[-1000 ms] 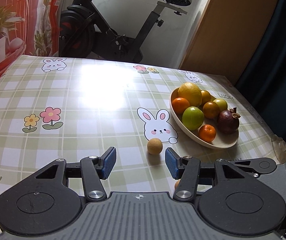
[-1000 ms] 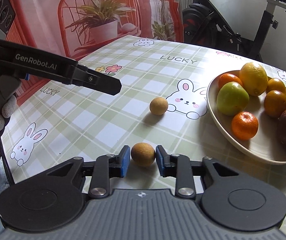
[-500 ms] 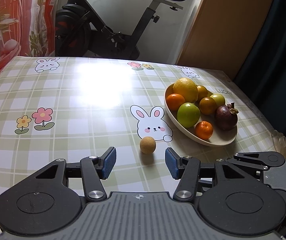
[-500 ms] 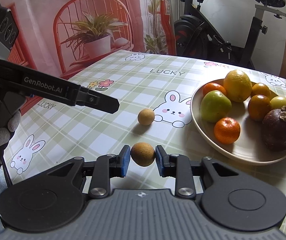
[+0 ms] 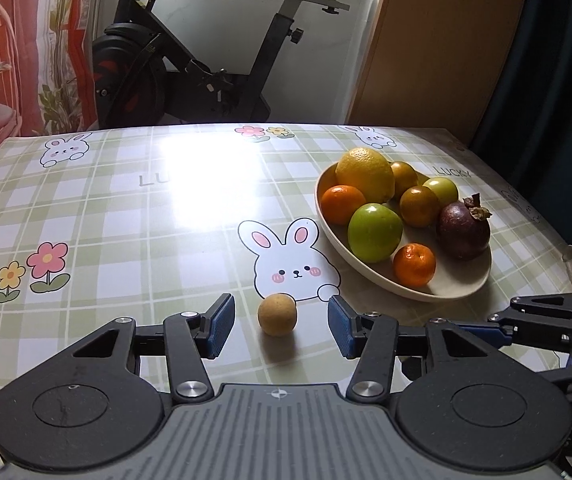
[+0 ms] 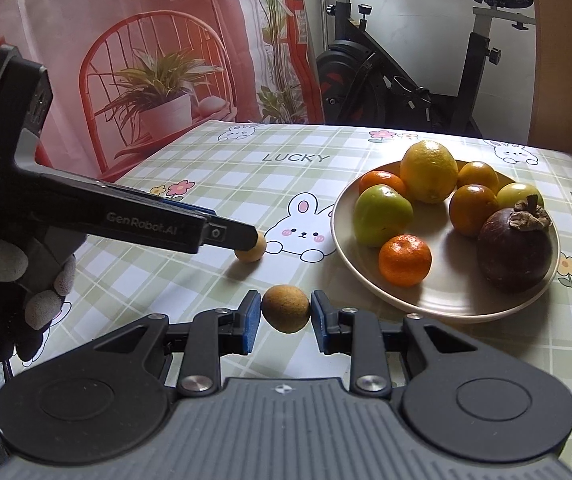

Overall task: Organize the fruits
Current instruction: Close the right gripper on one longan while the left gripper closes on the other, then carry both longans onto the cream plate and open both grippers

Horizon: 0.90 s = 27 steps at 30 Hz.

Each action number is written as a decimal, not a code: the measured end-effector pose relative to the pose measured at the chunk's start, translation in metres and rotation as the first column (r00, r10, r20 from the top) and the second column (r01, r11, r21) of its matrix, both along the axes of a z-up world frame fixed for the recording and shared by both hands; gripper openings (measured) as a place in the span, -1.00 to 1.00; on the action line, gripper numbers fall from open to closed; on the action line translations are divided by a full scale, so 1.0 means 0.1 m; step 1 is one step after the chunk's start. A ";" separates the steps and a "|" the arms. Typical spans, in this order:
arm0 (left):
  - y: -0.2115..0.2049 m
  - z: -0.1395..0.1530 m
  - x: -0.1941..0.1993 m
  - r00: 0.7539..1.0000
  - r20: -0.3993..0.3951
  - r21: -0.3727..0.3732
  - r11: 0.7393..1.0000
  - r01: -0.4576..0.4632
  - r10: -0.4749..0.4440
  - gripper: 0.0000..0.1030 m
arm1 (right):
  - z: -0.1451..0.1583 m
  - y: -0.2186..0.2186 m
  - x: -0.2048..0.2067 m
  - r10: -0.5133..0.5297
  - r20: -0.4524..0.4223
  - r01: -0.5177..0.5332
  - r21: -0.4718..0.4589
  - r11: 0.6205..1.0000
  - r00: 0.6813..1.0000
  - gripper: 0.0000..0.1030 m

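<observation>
your right claw [image 6: 286, 314] grips a small round brown fruit [image 6: 286, 309] just above the green-checked bench [image 6: 214, 168] – near the beige fruit plate [image 6: 445, 304]. your left claw [image 5: 280, 324] is spread wide around a small tan round fruit [image 5: 277, 315] lying on the bench.

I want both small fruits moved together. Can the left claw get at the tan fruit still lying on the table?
Probably yes. The left claw is open with the small tan fruit lying between its pads, nothing blocking it. The right claw holds its own fruit off to the side.
</observation>
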<state>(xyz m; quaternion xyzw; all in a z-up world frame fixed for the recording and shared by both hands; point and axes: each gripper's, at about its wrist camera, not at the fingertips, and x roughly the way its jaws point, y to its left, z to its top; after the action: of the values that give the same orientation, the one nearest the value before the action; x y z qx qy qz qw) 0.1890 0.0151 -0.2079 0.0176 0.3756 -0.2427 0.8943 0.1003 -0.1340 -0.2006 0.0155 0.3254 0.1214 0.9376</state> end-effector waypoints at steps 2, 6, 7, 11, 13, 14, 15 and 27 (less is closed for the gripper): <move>-0.05 -0.04 0.07 1.000 -0.007 0.007 1.000 -0.004 0.004 -0.12 | 0.01 -0.03 -0.01 -0.002 0.006 0.002 -0.001 1.000 1.000 -0.42; -0.12 -0.14 0.14 1.000 -0.017 0.037 0.999 -0.025 0.026 -0.22 | 0.03 -0.08 -0.03 -0.014 0.013 0.014 0.004 1.000 1.000 -0.42; -0.13 -0.15 0.16 0.999 -0.020 0.041 0.999 -0.032 0.033 -0.23 | 0.03 -0.10 -0.03 -0.018 0.013 0.018 0.007 1.000 1.000 -0.42; -0.16 -0.18 0.16 0.999 -0.031 0.049 0.998 -0.032 0.033 -0.38 | 0.04 -0.14 -0.03 -0.028 0.015 0.028 0.013 1.000 0.999 -0.42; -0.18 -0.18 0.14 0.999 -0.031 0.074 0.997 -0.022 0.024 -0.49 | 0.04 -0.15 -0.03 -0.030 0.019 0.030 0.016 0.999 0.999 -0.42; -0.18 -0.17 0.12 0.999 -0.031 0.075 0.997 -0.019 0.021 -0.49 | 0.05 -0.16 -0.03 -0.031 0.020 0.031 0.017 0.999 0.999 -0.42; -0.17 -0.17 0.10 0.999 -0.031 0.071 0.997 -0.017 0.020 -0.49 | 0.05 -0.16 -0.03 -0.032 0.022 0.032 0.018 0.999 0.999 -0.42; -0.15 0.07 -0.18 1.000 0.011 0.047 0.999 -0.015 0.015 -0.49 | 0.12 -0.26 -0.07 -0.064 0.053 0.062 0.041 0.997 0.997 -0.42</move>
<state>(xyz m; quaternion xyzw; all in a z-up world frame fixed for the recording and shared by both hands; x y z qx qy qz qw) 0.1712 -0.0002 -0.2008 0.0370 0.3763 -0.2270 0.8975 0.0928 -0.1604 -0.1883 0.0411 0.2967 0.0984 0.9490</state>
